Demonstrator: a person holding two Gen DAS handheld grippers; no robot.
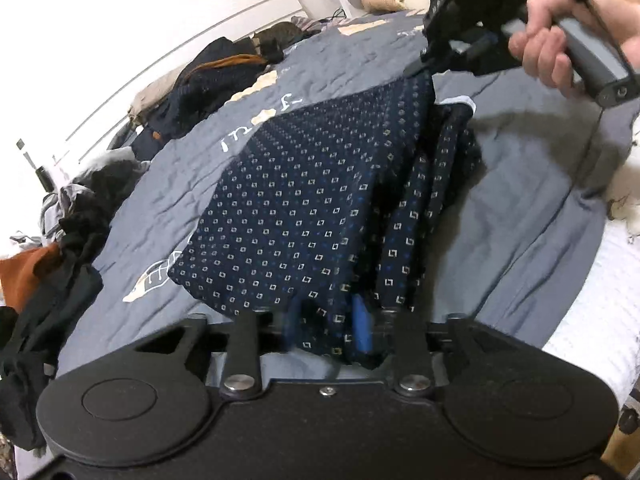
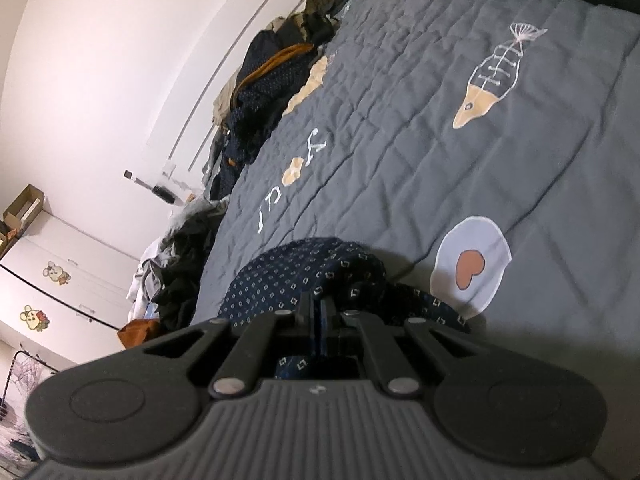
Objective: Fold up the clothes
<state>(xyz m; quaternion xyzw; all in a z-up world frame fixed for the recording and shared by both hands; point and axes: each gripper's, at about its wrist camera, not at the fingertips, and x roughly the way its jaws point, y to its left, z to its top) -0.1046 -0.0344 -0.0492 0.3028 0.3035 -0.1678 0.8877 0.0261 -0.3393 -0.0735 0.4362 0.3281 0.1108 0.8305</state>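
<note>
My left gripper (image 1: 330, 324) pinches the near edge of the navy patterned garment (image 1: 296, 208), its fingertips blurred. The cloth stretches over the grey quilt (image 1: 520, 184). Farther, my right gripper (image 2: 320, 312) clamps its far corner.

Both grippers (image 1: 332, 320) pinch the lifted navy patterned garment (image 1: 304, 208).

Both tools are matte black with round side discs, silver pivot screws and blue finger pads (image 1: 362, 326).
</note>
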